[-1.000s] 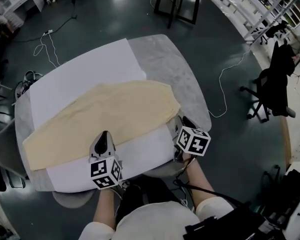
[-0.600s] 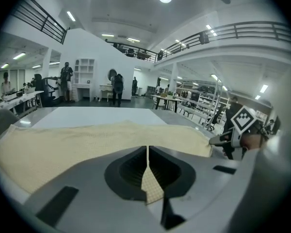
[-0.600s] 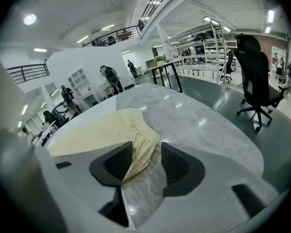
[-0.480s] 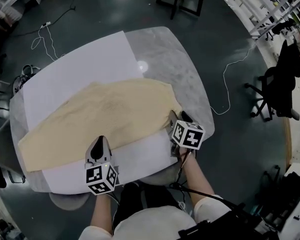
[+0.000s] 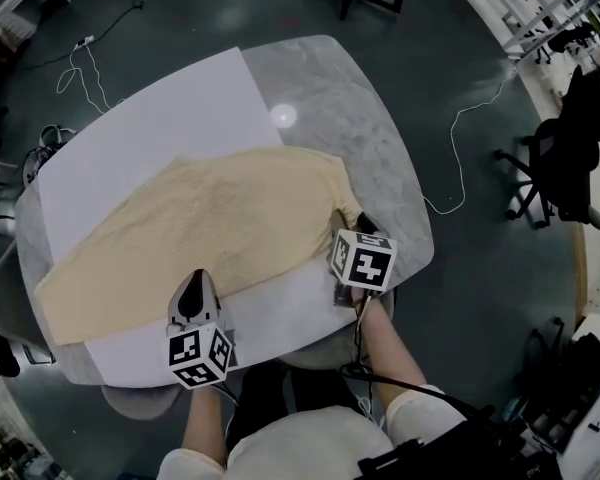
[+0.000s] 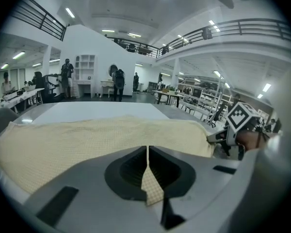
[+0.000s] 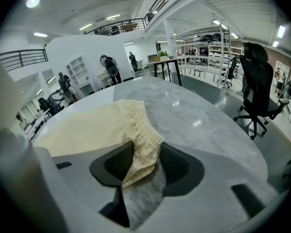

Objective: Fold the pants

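The pants [image 5: 200, 228] lie flat across a white sheet [image 5: 150, 128] on the counter [image 5: 370, 138], legs running to the left. The left gripper [image 6: 148, 154] is clamped on the near edge of the cloth, likely to lift it for a fold. The right gripper [image 7: 140, 166] stands wide. Its jaws have just been opening, then narrowing slightly, and the waistband [image 7: 143, 130] corner is draped loosely between them. They seem not to pinch it, though contact is hard to judge.

marble table [image 5: 380, 168], white sheet [image 5: 150, 133], office chair [image 5: 568, 158]
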Demonstrator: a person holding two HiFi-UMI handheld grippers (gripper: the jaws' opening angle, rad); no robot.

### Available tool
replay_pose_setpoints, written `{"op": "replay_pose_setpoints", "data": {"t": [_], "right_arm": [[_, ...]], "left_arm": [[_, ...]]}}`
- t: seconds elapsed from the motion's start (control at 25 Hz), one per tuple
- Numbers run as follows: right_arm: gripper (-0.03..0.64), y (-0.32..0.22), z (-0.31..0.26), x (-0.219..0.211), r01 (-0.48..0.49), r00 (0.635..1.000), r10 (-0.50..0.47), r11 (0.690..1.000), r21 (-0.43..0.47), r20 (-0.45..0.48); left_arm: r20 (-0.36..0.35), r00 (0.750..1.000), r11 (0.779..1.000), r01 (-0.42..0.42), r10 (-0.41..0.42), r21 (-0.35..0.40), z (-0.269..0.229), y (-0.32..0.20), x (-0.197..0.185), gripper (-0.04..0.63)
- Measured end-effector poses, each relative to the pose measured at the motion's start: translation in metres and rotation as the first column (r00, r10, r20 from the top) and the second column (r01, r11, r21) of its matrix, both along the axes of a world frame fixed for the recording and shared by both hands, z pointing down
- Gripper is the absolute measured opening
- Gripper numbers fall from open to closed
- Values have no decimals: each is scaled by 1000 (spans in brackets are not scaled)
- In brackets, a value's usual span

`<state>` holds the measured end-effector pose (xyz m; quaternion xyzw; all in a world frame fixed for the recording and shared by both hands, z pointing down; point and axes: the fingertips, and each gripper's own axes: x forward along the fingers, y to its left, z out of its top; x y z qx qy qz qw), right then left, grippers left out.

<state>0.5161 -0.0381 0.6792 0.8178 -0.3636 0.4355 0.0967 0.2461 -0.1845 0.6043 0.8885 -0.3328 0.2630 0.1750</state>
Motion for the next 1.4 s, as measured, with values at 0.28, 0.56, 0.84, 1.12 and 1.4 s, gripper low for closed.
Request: {"op": "replay_pose_setpoints", "data": {"t": [0.28, 0.56, 0.84, 1.12, 1.4], "right_arm": [[129, -2, 3, 0, -8, 1000, 8, 1000, 2, 10], [52, -13, -5, -16, -20, 996, 12, 995, 100, 84], [46, -8, -28, -20, -51, 998, 43, 984, 172, 49], [44, -14, -61, -35, -32, 999, 29, 977, 210, 17], [44, -40, -98, -66, 39, 999, -29, 965, 261, -40]], "left_arm": [[-4, 1000, 999, -29, 29, -17, 10, 9, 10, 17], [-14, 999, 999, -29, 29, -19, 8, 11, 3, 17], [-26, 1000, 1000, -4, 4, -4, -3, 9, -17, 17], [-49, 998, 999, 45, -44, 11, -26, -10, -54, 17], [-93, 990, 993, 111, -108, 28, -46, -15, -95, 17]]}}
